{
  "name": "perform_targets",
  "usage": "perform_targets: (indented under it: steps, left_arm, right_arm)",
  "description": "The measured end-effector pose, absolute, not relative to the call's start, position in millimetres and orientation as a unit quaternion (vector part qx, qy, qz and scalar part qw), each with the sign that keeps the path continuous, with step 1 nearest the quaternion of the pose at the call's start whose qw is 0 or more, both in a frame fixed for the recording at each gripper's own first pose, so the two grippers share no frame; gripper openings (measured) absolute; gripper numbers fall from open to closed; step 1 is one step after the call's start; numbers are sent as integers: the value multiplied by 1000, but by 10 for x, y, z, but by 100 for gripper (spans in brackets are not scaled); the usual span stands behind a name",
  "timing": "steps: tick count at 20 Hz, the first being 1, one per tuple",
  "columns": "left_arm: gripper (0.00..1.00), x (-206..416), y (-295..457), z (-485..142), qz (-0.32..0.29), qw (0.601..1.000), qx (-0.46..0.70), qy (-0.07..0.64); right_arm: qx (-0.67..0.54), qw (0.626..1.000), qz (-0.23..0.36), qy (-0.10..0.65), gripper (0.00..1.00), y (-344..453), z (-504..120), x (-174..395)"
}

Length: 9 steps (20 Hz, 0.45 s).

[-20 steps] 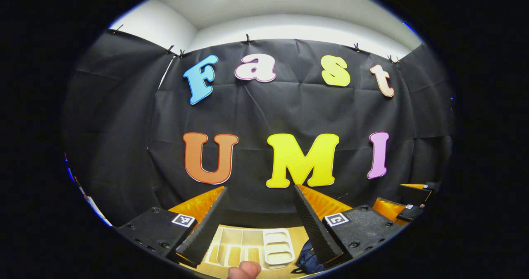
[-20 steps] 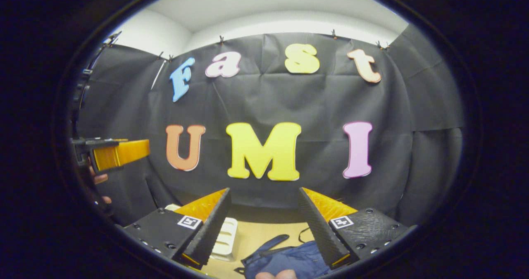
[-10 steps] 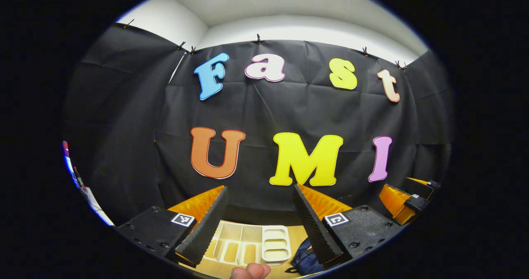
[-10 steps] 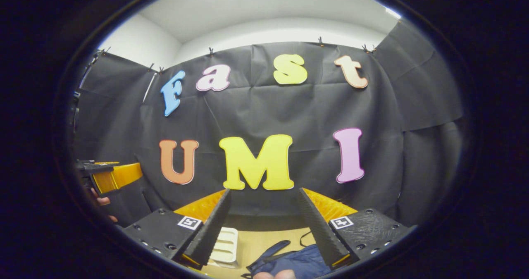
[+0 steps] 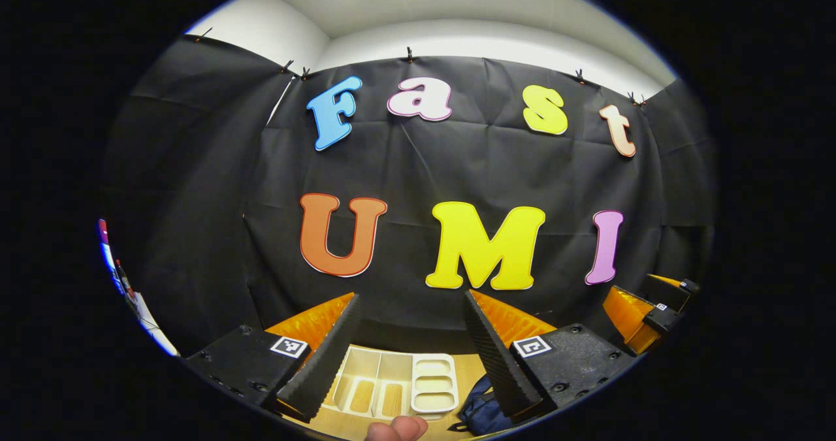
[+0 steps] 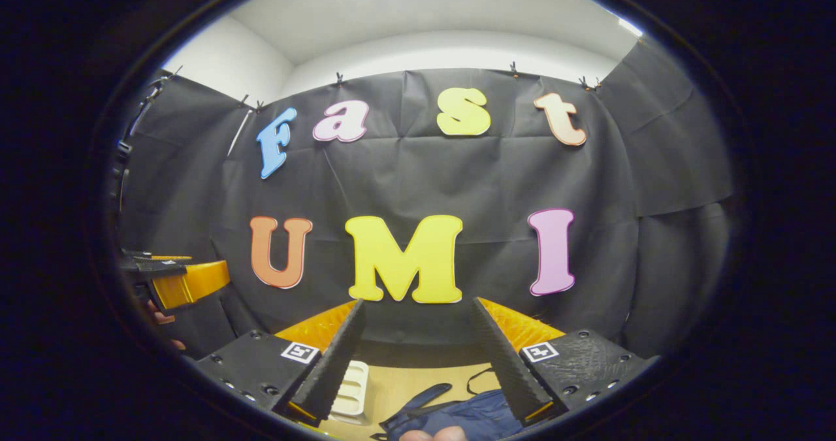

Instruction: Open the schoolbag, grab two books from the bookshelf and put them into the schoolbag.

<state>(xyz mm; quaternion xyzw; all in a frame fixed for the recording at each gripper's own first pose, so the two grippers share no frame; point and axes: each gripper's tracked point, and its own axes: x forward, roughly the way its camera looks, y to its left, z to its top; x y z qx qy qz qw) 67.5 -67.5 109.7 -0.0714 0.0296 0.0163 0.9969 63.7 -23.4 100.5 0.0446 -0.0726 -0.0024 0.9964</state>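
Observation:
My left gripper (image 5: 413,304) is held up in the air, open, with nothing between its fingers. Below it on the wooden table stands a cream bookshelf (image 5: 392,385) with several compartments, seen from above. A corner of the dark blue schoolbag (image 5: 482,409) lies just right of the shelf. My right gripper (image 6: 418,309) is open too and holds nothing. Under it the blue schoolbag (image 6: 460,411) lies on the table with a strap stretched out to the left. The edge of the cream bookshelf (image 6: 353,383) sits left of the bag.
The right gripper (image 5: 643,317) shows at the far right of the left gripper view. The left gripper (image 6: 179,281), with a hand behind it, shows at the left of the right gripper view. A fingertip (image 5: 396,428) pokes in at the bottom. The wooden table (image 6: 418,379) lies below.
Both views have shifted slightly, with the shelf and bag sliding a little in the frame. Both grippers stay open and hold nothing.

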Motion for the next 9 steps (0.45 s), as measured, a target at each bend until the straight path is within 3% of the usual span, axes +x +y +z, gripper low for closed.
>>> perform_targets:
  steps: [9]
  left_arm:
    - [98,750,-752,1171,2,999,-51,13]
  right_arm:
    - [41,997,-11,-65,94,-284,941,664]
